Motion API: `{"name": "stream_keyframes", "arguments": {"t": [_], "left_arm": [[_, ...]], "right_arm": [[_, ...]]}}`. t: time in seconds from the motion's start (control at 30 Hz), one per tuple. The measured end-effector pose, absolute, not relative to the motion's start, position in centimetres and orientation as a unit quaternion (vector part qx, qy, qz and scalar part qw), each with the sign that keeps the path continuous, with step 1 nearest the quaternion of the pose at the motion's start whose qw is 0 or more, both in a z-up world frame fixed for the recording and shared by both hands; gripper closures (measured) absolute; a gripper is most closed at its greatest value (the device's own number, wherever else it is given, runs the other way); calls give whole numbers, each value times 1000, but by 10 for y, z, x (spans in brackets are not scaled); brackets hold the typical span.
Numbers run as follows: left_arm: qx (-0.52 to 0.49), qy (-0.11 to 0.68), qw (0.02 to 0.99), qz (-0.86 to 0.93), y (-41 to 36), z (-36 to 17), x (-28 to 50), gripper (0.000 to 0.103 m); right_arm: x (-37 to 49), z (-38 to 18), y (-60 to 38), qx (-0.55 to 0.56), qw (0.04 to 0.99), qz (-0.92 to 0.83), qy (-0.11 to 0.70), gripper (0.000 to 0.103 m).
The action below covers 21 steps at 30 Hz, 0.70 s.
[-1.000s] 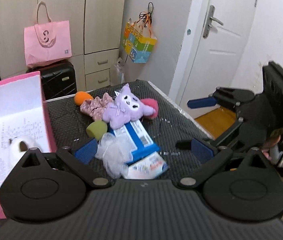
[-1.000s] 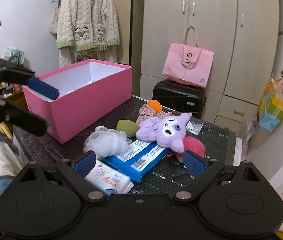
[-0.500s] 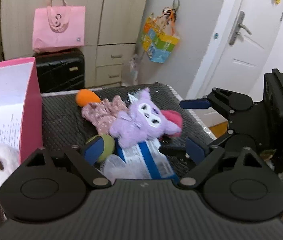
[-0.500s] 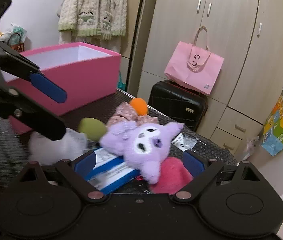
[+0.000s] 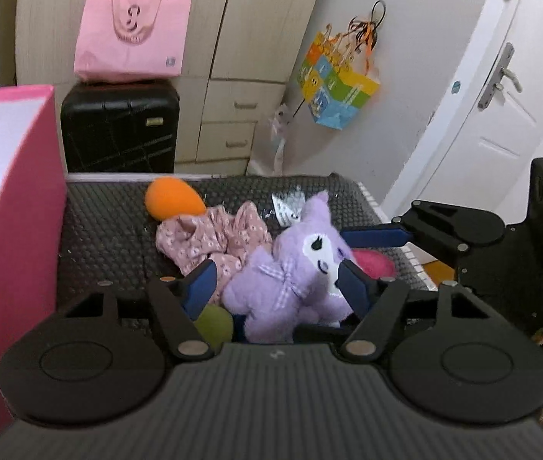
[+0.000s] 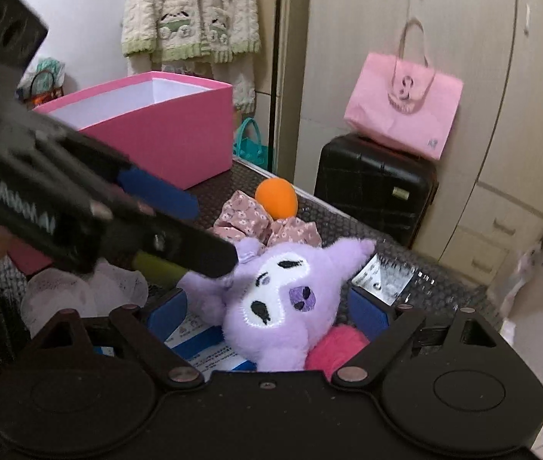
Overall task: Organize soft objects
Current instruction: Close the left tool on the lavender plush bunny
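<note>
My left gripper (image 5: 275,285) has its jaws about half open and they have just been closing, with the purple plush (image 5: 290,280) between them; the right-hand pad looks to be against the plush's face, the left one beside its body, but I can't tell that they press yet, so I count it as not gripped. My right gripper (image 6: 267,312) has jaws standing wide, easing in a little, straddling the plush's head without touching it as far as I can see.

The plush lies on the dark mat of the table (image 5: 110,222), on top of a blue-and-white packet (image 6: 210,349), with a pink pom-pom (image 6: 334,347) touching it, a green ball (image 5: 214,324) just beside it, a floral scrunchie (image 5: 210,239) and an orange ball (image 5: 173,201) behind. The pink box (image 6: 171,134), where I judge it should go, stands at the table's far left.

Risks as I see them: 2 sets of jaws converge on 1 toy, so they could knock together or tug it opposite ways. The left jaws might pinch the scrunchie too. A shallow bite on soft fur may slip on lifting, dragging the pom-pom along.
</note>
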State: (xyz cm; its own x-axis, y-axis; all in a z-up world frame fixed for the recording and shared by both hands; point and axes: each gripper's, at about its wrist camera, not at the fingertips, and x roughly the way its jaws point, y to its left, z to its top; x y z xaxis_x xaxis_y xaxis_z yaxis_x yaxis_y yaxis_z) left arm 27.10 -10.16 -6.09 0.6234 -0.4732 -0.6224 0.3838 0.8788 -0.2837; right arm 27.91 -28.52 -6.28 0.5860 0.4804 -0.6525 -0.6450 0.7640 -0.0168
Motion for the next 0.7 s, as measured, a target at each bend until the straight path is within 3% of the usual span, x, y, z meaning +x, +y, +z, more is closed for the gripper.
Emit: {"name": "stream_keyframes", "arguments": {"t": [0.07, 0.1, 0.3, 0.7], "left_arm": [[-57, 365, 899, -235, -104, -65, 272, 37], [-55, 369, 897, -236, -105, -66, 272, 41], [-53, 396, 884, -244, -108, -73, 273, 42], [-118, 409, 873, -237, -108, -81, 274, 35]], "right_arm": [[281, -67, -287, -121, 879, 321, 332, 22], [282, -69, -288, -115, 877, 325, 334, 23], [283, -74, -296, -100, 876, 337, 332, 27], [283, -77, -297, -92, 878, 334, 329, 31]]}}
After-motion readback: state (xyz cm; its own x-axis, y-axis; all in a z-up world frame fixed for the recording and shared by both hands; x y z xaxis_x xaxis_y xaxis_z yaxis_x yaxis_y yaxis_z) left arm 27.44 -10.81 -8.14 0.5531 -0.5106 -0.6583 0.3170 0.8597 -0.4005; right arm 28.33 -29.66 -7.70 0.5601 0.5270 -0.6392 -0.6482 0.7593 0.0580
